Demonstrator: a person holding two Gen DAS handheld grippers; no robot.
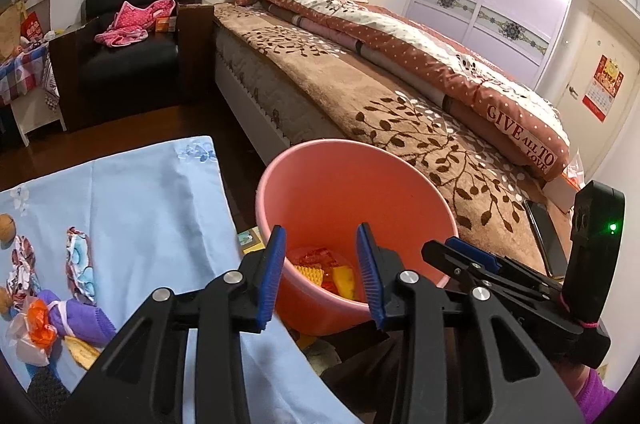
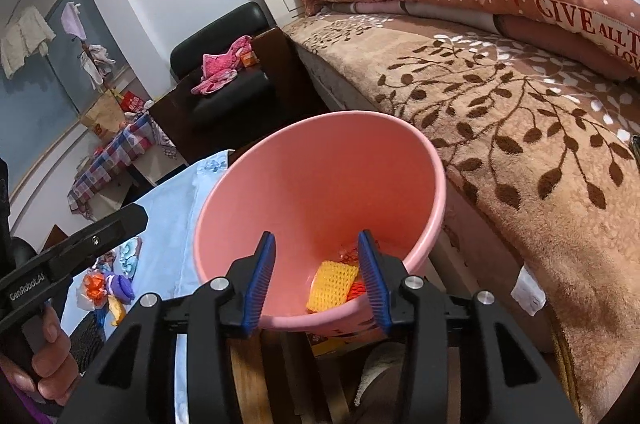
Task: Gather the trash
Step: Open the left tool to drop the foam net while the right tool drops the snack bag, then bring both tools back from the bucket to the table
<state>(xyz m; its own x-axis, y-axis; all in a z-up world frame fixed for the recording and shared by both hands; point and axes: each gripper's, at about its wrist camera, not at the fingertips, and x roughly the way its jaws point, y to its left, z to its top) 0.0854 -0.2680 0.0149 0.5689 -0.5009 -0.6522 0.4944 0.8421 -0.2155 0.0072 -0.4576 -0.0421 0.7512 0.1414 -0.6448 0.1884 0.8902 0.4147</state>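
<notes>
In the left wrist view, the left gripper [image 1: 322,272] hangs over the near rim of a pink bin [image 1: 320,184], and its two blue fingers [image 1: 272,276] are spread apart with nothing between them. At the bottom of the bin there is trash: a yellow foam net [image 1: 309,274] and some red wrappers [image 1: 318,257] beside it. To the left of the bin lies a light blue cloth [image 1: 152,208] that covers the bench, and on it more trash is waiting: an orange wrapper [image 1: 40,324], a purple piece [image 1: 82,316] touching it, and a crumpled patterned wrapper [image 1: 80,264] a little farther up. On the right side the right gripper [image 1: 480,260] appears from the side, just beside the bin's rim; from this angle I cannot tell how its jaws stand. Behind the bin is a bed [image 1: 360,96] with a brown leaf-pattern blanket, and a black armchair [image 1: 136,36] with pink clothes on it. In the right wrist view, the right gripper [image 2: 316,280] is above the mouth of the same pink bin [image 2: 312,168], with its blue fingers [image 2: 260,284] apart and empty. Between them the yellow foam net [image 2: 332,284] can be seen on the bin's bottom, with red wrappers [image 2: 352,256] next to it. At the left edge a hand [image 2: 48,348] holds the handle of the left gripper [image 2: 80,236], whose tips are hidden here, above the blue cloth [image 2: 168,224].
</notes>
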